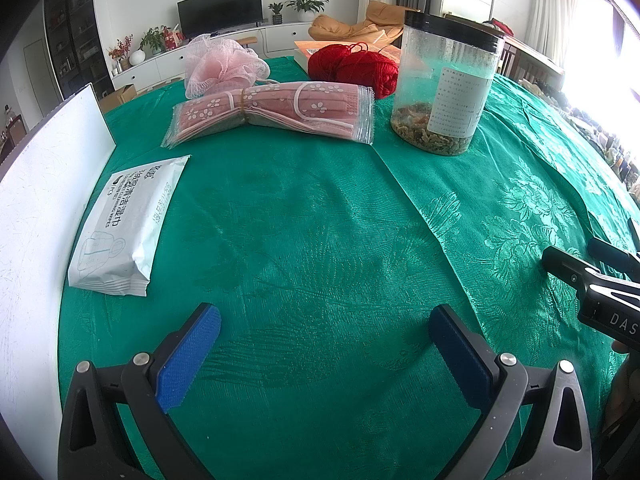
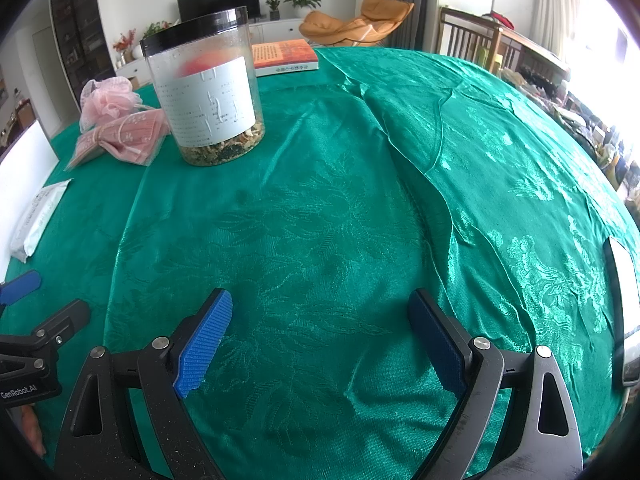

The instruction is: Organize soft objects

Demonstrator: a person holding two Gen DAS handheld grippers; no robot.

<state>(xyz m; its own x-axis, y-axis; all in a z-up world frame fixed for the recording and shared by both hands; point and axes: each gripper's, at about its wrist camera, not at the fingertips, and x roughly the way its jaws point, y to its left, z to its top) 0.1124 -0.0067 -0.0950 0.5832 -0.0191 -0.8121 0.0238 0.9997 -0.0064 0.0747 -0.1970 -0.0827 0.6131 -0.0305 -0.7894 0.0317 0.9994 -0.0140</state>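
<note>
1. The wet-wipes pack (image 1: 124,226) lies flat on the desk (image 1: 320,240) ahead and to the left of the left gripper (image 1: 324,360). Its long axis runs away from the camera, beside the white board (image 1: 40,200).
2. Farther back lie the bundled pink masks (image 1: 276,114), long axis crosswise, with the pink mesh puff (image 1: 222,64) and red yarn (image 1: 356,66) behind them.
3. The left gripper is clearly nearer these soft things; its fingers stand wide apart and hold nothing.
4. The right gripper (image 2: 320,344) is likewise spread and empty, with the jar (image 2: 206,88) between it and the masks. I judge the left hand better placed.
</note>
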